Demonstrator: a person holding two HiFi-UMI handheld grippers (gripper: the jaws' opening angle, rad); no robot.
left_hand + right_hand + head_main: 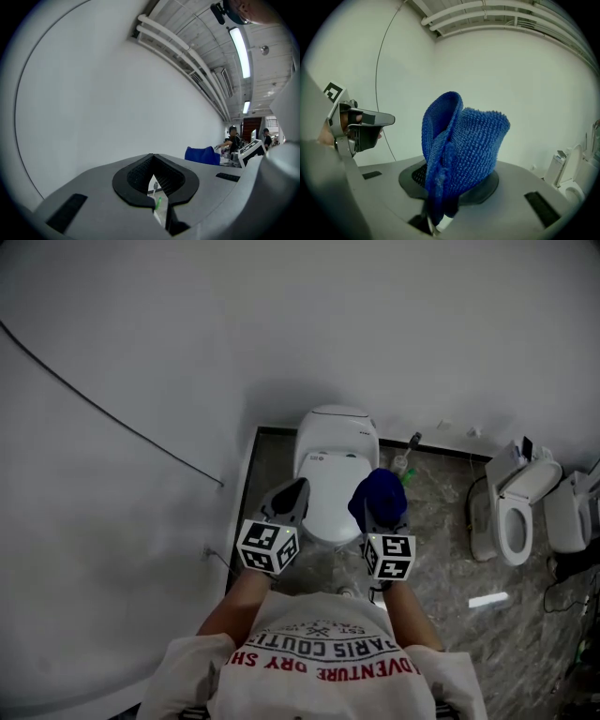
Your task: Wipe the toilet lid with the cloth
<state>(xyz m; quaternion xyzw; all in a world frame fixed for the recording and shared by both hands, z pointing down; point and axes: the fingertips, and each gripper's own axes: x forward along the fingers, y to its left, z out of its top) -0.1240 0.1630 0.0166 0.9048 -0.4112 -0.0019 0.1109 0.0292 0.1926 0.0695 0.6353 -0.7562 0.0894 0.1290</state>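
Blue cloth (pixel 461 150) is bulging up out of the right tool (pixel 449 185), whose jaws are clamping its lower folds. The bunched fabric is covering the jaw tips, so how much of it is being pinched is hard to make out. The cloth is standing roughly upright along the jaws, its long axis running the way the tool is pointing, toward the white wall (pixel 534 93).

In the head view the same cloth (pixel 378 493) is overlapping the right edge of the lid (pixel 330 479), probably hovering over it; contact is not showing from this height. The lid is lying shut on the toilet (pixel 336 423), its long axis running away from the person toward the wall, and both tools are covering its near corners.

The left tool (pixel 292 493) is sitting at the lid's left edge, pointing the same way. Its own view is showing the left tool (pixel 153 174) with jaws drawn together and holding nothing, only a thin sliver of floor showing between them. The person's shirt (pixel 323 662) is being cut off by the bottom edge.
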